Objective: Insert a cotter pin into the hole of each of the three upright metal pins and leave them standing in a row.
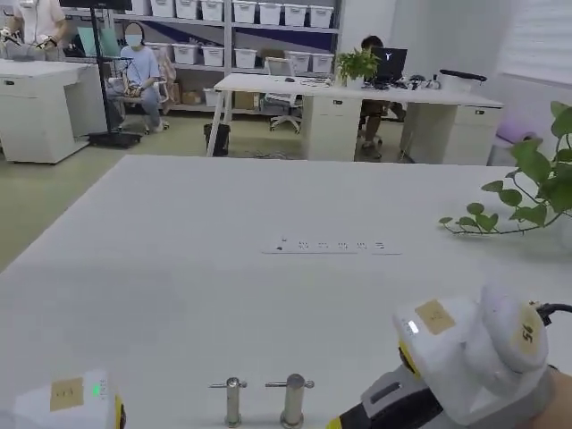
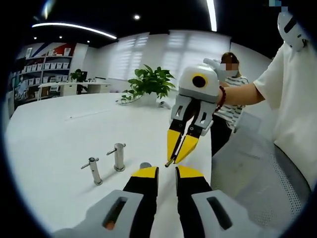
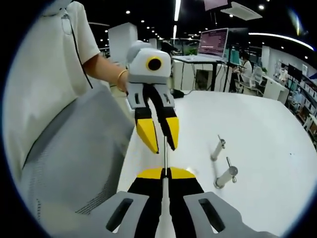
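Within the right gripper (image 3: 165, 171) sits a cotter pin (image 3: 165, 154), left gripper (image 3: 163, 148) opposite.

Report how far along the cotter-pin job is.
Done: two upright silver metal pins each carry a fitted cotter pin. In hand: the right tool is shut on a thin metal cotter pin, reaching toward the open left tool. Left: the third pin's insertion, then a row of three.

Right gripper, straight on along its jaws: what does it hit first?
Likely the left gripper, pointing back at it just ahead; the thin pin in the right gripper leads. Depth unclear.
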The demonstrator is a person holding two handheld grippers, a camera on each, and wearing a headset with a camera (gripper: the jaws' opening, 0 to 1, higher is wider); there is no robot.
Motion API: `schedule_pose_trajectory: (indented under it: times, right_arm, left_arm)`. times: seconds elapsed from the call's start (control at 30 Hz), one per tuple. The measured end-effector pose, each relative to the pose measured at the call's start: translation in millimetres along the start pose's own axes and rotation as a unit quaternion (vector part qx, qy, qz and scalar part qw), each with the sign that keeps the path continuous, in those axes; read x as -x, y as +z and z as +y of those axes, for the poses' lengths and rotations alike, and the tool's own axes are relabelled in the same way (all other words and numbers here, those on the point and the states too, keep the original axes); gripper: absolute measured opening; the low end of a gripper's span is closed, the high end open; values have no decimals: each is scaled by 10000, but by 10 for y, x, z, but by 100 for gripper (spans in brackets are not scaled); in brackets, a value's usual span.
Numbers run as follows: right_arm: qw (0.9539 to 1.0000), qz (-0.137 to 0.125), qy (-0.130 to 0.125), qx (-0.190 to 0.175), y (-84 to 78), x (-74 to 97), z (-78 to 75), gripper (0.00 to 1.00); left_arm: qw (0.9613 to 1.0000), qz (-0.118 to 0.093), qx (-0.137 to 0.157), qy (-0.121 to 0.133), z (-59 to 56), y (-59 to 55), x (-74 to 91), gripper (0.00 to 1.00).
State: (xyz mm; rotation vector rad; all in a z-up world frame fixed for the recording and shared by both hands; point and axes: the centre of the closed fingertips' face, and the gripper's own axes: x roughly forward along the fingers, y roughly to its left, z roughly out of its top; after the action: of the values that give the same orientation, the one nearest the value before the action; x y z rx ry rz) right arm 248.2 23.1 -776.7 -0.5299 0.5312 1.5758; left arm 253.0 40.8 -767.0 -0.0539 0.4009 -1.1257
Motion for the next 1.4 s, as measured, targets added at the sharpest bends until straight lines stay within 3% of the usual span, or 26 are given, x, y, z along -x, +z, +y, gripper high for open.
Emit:
schedule_pose_trajectory:
  times: [0.27, 0.47, 0.7, 1.1, 1.4]
  right_arm:
    - [9990, 359, -232, 111, -150, 84, -137, 3]
    - [9966, 716, -368, 170, -319, 122, -250, 3]
    - [9948, 896, -466, 144, -452, 143, -380, 4]
    - [9912, 1247, -360, 249, -620, 117, -447, 4]
    - [9891, 1390, -213, 433, -647, 55, -423, 4]
  left_arm:
    - [9995, -75, -151, 258, 92, 3, -52, 19]
    - [9984, 102, -378, 418, 178, -88, -121, 23]
    - [9969, 229, -429, 616, 277, -158, -206, 23]
    - [9959, 364, -462, 690, 352, -234, -376, 21]
    - [9960, 473, -419, 638, 328, -289, -453, 16]
